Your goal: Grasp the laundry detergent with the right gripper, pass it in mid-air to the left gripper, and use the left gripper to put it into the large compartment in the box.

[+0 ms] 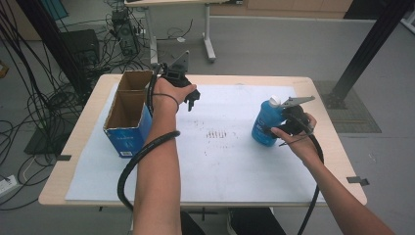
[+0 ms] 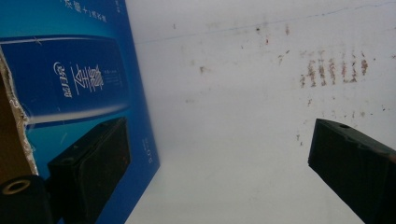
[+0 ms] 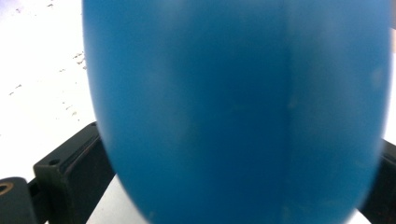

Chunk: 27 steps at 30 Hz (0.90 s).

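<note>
We hold the right hand-held gripper (image 1: 283,128) against a blue bottle (image 1: 265,122) that stands upright on the right part of the tabletop (image 1: 318,147). The bottle is smooth, glossy plastic with a rounded, bulging body and a small white cap (image 1: 274,101) on top. In the right gripper view its curved blue wall (image 3: 238,112) sits between our two black jaws, one at each side of it, so the jaws are closed around the bottle's body. We cannot tell what is inside it, since the plastic is opaque.

Our left hand-held gripper (image 1: 192,100) hovers over the left half of the tabletop, just beside an open cardboard box (image 1: 128,115). In the left gripper view (image 2: 224,154) its blocky matte black jaws stand wide apart with nothing between them. The box is a long rectangle, brown raw cardboard inside and glossy blue print with white lettering outside (image 2: 88,79); its torn top edge shows a rough, fibrous rim. A cardboard divider splits it into two compartments, and what we see of both looks bare.

A white sheet (image 1: 230,161) covers most of the pale wooden tabletop; it is flat and matte, marked with a patch of small brownish stains (image 1: 219,133) near its middle, between the box and the bottle. A thick black cable (image 1: 142,156) curves away from our left forearm.
</note>
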Each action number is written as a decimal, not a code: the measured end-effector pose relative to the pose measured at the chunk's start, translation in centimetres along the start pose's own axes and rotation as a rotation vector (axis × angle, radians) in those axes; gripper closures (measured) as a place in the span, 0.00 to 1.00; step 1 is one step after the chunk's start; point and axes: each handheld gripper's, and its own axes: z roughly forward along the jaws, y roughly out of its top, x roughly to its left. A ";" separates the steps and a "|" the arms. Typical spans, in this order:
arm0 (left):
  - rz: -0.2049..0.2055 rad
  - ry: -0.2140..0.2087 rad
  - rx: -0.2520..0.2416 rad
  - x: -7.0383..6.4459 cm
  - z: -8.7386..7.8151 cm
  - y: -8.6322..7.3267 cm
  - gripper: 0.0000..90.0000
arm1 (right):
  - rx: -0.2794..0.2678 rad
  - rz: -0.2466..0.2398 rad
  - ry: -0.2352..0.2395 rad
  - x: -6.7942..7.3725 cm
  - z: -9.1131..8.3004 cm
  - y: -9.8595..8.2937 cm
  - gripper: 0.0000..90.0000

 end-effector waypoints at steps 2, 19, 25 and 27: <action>0.003 0.001 0.001 -0.1 0.0 0.0 0.07 | -0.016 0.004 0.009 0.2 0.2 -0.2 0.03; 0.005 0.003 -0.001 -0.2 -0.1 0.1 0.07 | -0.057 0.013 0.018 0.2 0.6 -0.7 0.03; 0.007 0.005 -0.002 -0.3 -0.2 0.1 0.07 | -0.072 0.009 0.020 0.3 0.5 -0.8 0.03; 0.008 0.005 -0.002 -0.4 -0.2 0.1 0.07 | -0.073 0.006 0.020 0.3 0.5 -0.8 0.03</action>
